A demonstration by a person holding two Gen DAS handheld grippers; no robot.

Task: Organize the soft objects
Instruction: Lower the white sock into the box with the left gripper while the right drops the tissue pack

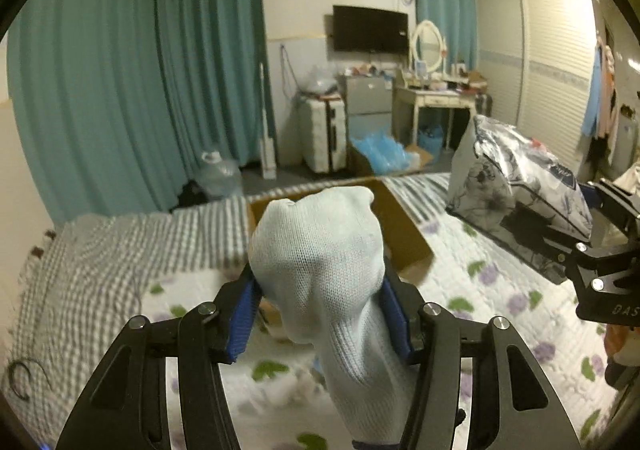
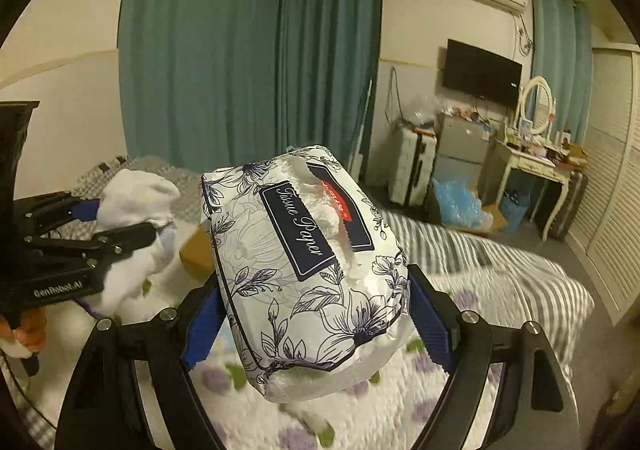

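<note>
- Where the left wrist view looks along its own fingers, the left gripper (image 1: pixel 318 310) is clenched on one pale blue sock (image 1: pixel 320 254), the two blue pads (image 1: pixel 242 320) pressing its sides while its bunched end stands up above the fingertips and its ribbed cuff hangs down between the black arms.
- Just past the sock sits one open cardboard box (image 1: pixel 404 226) on the bed (image 1: pixel 500 290); its near rim is largely hidden by the sock, and its right wall and a folded flap show.
- To the right, the right gripper (image 1: pixel 576 226) reaches in from the edge, holding one tissue pack (image 1: pixel 516 186) up off the floral quilt and well apart from the box's right wall.
- Bare quilt lies on both sides of the box, and a checked blanket (image 1: pixel 92 262) covers the left of the bed up to its far edge.
- Beyond the bed's foot stand a suitcase (image 1: pixel 324 134), a water jug (image 1: pixel 220 170) and a dressing table (image 1: pixel 436 98).

- Seen from the right wrist view, the right gripper (image 2: pixel 316 314) is closed tight on the tissue pack (image 2: pixel 304 254), one blue pad on each long side, with its torn top slit facing up and the words "Tissue Paper" readable.
- At left, the left gripper (image 2: pixel 120 226) grips the sock (image 2: pixel 136 198) at about the same height, apart from the pack.
- Between them shows only a corner of the cardboard box (image 2: pixel 196 250), lower down.
- Open striped bedding runs off to the bed's right edge.
</note>
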